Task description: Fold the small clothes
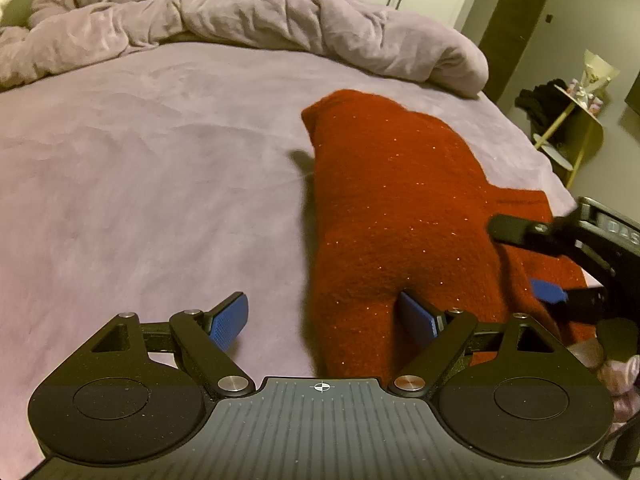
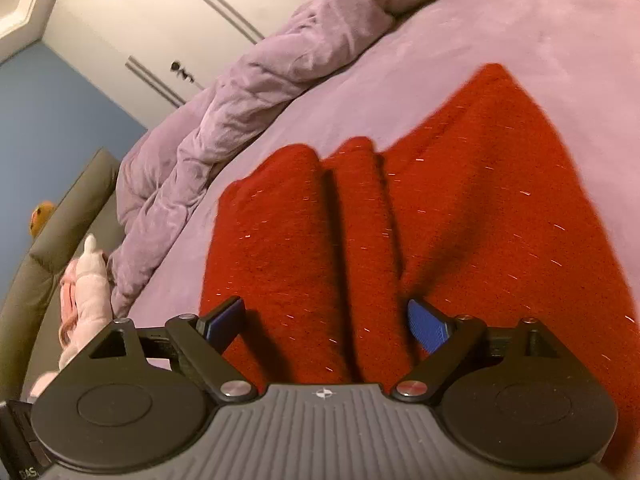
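Note:
A red knit garment with glittery flecks (image 1: 400, 208) lies bunched on the purple bed sheet (image 1: 140, 180). My left gripper (image 1: 324, 320) is open at the garment's near left edge; its right finger (image 1: 418, 318) is against the cloth, its left finger over bare sheet. My right gripper (image 1: 532, 256) shows at the right edge of the left wrist view, open over the garment. In the right wrist view the garment (image 2: 440, 220) lies in folds, and my right gripper (image 2: 326, 322) is open with both fingers low over it.
A crumpled purple duvet (image 1: 240, 16) lies along the far side of the bed. A pink plush toy (image 2: 86, 280) sits by the grey headboard (image 2: 52, 248). A small yellow side table (image 1: 576, 120) stands beyond the bed's right edge.

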Motion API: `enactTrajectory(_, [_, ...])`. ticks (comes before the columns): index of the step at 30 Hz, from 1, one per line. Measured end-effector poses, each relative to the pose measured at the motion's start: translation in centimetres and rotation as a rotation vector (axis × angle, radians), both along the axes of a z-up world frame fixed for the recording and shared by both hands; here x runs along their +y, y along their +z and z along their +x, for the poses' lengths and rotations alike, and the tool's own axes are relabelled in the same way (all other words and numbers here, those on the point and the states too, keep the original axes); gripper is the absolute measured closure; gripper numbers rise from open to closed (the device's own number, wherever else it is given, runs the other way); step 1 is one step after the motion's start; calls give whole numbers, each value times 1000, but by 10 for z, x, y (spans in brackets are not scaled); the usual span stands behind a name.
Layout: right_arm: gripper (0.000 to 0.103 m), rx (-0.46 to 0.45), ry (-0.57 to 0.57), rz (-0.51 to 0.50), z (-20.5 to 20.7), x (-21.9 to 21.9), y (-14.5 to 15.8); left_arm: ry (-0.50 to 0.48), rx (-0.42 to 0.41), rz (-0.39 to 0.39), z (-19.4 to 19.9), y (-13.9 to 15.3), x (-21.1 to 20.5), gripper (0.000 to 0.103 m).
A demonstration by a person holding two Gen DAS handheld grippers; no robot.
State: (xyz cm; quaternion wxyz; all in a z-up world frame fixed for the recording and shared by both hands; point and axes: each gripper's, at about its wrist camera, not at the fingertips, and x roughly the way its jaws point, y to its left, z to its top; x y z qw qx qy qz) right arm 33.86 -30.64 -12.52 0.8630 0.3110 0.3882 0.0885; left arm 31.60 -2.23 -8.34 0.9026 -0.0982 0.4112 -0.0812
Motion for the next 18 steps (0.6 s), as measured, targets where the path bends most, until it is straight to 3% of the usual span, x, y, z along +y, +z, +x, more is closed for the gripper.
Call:
enactTrajectory(2, [21,-33,33,-69,0,13,7,-2,-5,12,0,0,-1,15])
enactTrajectory(3, [31,-43,55,-97,2,19,10,-3,-6,16,0,0,-2,16])
enactTrajectory(4, [35,-54,64,-136,2,26,14,-2,-7,18,0,1,-2,16])
enactTrajectory(7, [36,-91,105,-235,3,45,26,-1,-10,28,0,1,-4,17])
enactTrajectory(11, [38,-105,126,-289,5,56,33,-2,-20,43,-2,2,-6,18])
enactTrajectory(12, [50,-111,139,-317,4,60,35,-5,-22,42,-2,2,-6,18])
enactTrajectory(13, [68,-120,154,-354,3,66,37,-10,-23,40,-3,2,-6,18])
enactTrajectory(14, [74,-131,171,-396,3,72,39,-12,-24,38,-5,3,-5,18])
enactTrajectory(18, [84,-197,190,-587,-9,89,53,-31,-35,-4,-28,10,3,18])
